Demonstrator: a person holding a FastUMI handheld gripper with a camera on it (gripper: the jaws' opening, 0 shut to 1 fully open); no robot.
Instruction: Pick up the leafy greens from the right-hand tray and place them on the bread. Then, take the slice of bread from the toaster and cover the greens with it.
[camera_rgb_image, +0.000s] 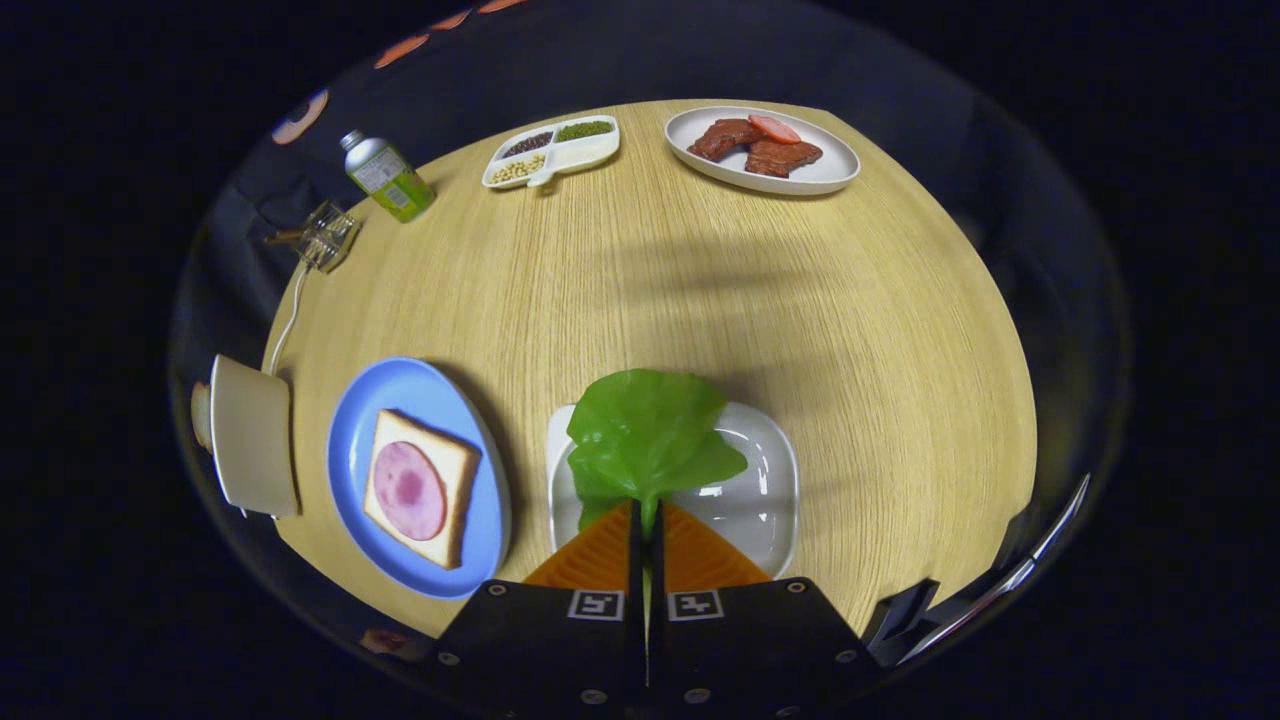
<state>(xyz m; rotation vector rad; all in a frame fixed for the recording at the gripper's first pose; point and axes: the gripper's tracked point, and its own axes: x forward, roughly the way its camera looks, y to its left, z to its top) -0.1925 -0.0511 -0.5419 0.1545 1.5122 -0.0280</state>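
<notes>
1. The tongs (645, 520) are pressed together, and the two orange fingers (600, 555) pinch the stem end of the greens (645, 435) between their tips.
2. The greens are one bright green leaf, broad and rounded, with a smooth and slightly shiny surface. Soft folds run from the narrow stem out to the wavy edge.
3. The leaf spreads out just ahead of the fingers, above the white tray (760, 490). Its far edge reaches past the tray's far rim. If it is lifted or touches the tray, I cannot tell.
4. The tray is square with round corners and glossy; it sits on the wooden tabletop (750, 300) directly under the fingers.
5. Just beside the tray, on the left, is a blue plate (400, 395). On it lies a slice of bread (455, 465) with a round pink slice of ham (408, 490) on top.
6. Left of the plate stands a cream toaster (250, 435) at the edge of the tabletop, with a white cable going away from it.
7. On the far side are a white dish (830, 165) with brown meat pieces, a divided dish (590, 152) with beans, and a green bottle (388, 175).
</notes>
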